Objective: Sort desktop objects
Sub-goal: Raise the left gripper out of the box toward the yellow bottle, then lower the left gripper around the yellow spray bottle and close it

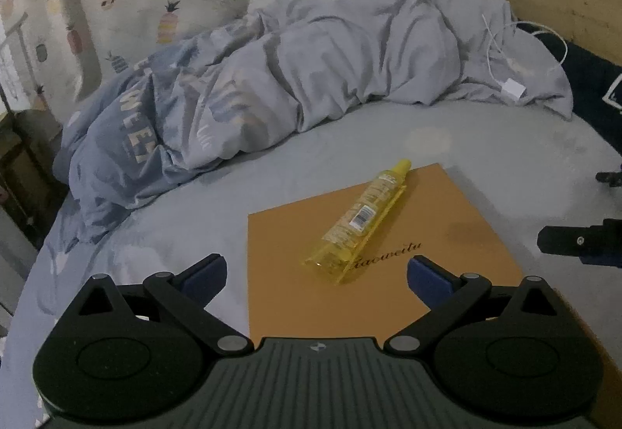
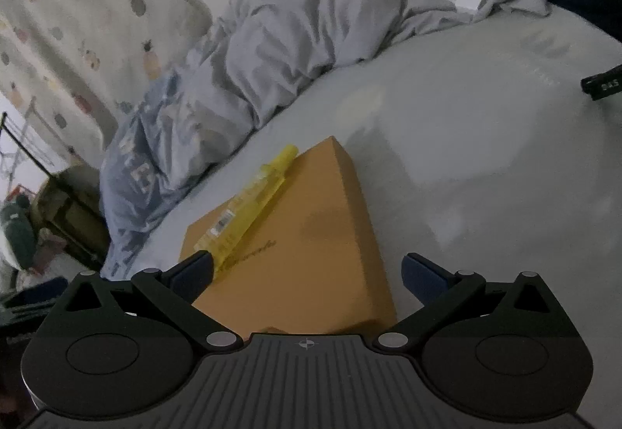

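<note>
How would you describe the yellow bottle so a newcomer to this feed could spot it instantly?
Start at the grey-sheeted bed with the crumpled duvet along its far side. In front of the duvet lies a flat tan box. The yellow bottle lies diagonally on the box lid: the only translucent yellow thing there, with a barcode label.

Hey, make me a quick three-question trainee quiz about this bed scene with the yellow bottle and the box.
1. True or false: the yellow bottle lies on its side on the orange box.
2. The left gripper is: A) open, B) shut on the bottle, C) out of view.
3. Fill in: the white charger rests on the crumpled ____.

Key: 1 true; 2 A; 3 duvet.
</note>
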`<action>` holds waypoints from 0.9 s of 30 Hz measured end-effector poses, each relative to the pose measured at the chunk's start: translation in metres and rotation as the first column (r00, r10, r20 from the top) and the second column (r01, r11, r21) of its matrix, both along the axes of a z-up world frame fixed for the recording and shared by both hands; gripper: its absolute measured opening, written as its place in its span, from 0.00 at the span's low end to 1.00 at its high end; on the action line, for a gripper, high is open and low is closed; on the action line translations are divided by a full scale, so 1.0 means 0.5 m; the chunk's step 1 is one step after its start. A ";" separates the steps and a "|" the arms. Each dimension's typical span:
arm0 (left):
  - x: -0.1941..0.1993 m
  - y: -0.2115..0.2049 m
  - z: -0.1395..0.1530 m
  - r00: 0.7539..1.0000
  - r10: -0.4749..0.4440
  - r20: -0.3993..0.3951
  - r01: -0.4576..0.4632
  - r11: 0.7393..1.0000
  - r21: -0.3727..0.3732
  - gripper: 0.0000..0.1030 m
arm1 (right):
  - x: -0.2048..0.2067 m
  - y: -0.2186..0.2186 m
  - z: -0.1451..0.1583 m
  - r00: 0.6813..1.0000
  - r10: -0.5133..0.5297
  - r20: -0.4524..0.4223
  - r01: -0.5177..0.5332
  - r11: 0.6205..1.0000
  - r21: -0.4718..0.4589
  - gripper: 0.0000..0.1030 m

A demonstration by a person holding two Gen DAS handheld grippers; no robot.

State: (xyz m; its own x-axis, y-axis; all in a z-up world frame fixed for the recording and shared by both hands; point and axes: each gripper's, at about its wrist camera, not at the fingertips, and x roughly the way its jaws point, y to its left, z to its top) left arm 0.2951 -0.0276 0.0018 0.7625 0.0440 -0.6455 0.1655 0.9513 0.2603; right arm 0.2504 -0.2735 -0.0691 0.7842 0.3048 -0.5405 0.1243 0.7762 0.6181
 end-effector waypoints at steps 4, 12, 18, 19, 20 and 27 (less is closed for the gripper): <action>0.015 0.005 -0.008 1.000 -0.028 -0.004 0.028 1.000 0.012 1.00 | 0.028 0.011 0.017 0.999 0.033 0.037 -0.031 0.998 -0.052 1.00; 0.071 -0.007 -0.041 0.998 -0.066 -0.025 0.067 0.997 0.032 1.00 | 0.109 0.014 0.042 0.993 0.088 0.083 -0.081 0.993 -0.085 1.00; 0.127 -0.031 -0.068 0.993 -0.112 -0.040 0.115 0.991 0.073 1.00 | 0.138 0.005 0.014 0.996 0.085 0.027 -0.085 0.996 -0.022 1.00; 0.138 -0.034 -0.074 0.992 -0.120 -0.047 0.124 0.989 0.082 1.00 | 0.140 0.002 0.009 0.997 0.081 0.018 -0.081 0.997 -0.013 1.00; 0.150 -0.039 -0.082 0.989 -0.134 -0.057 0.139 0.986 0.091 1.00 | 0.141 -0.003 0.003 0.997 0.074 0.010 -0.074 0.997 0.000 1.00; 0.210 -0.052 -0.137 0.975 -0.185 -0.122 0.201 0.970 0.135 0.95 | 0.145 -0.027 -0.026 0.999 0.047 -0.018 -0.046 0.998 0.044 1.00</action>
State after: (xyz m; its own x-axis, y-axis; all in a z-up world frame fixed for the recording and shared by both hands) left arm 0.4002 -0.0535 -0.0668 0.6921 0.0021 -0.7218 0.3771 0.8516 0.3641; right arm 0.3228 -0.2870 -0.0824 0.7585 0.3641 -0.5405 0.1008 0.7539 0.6492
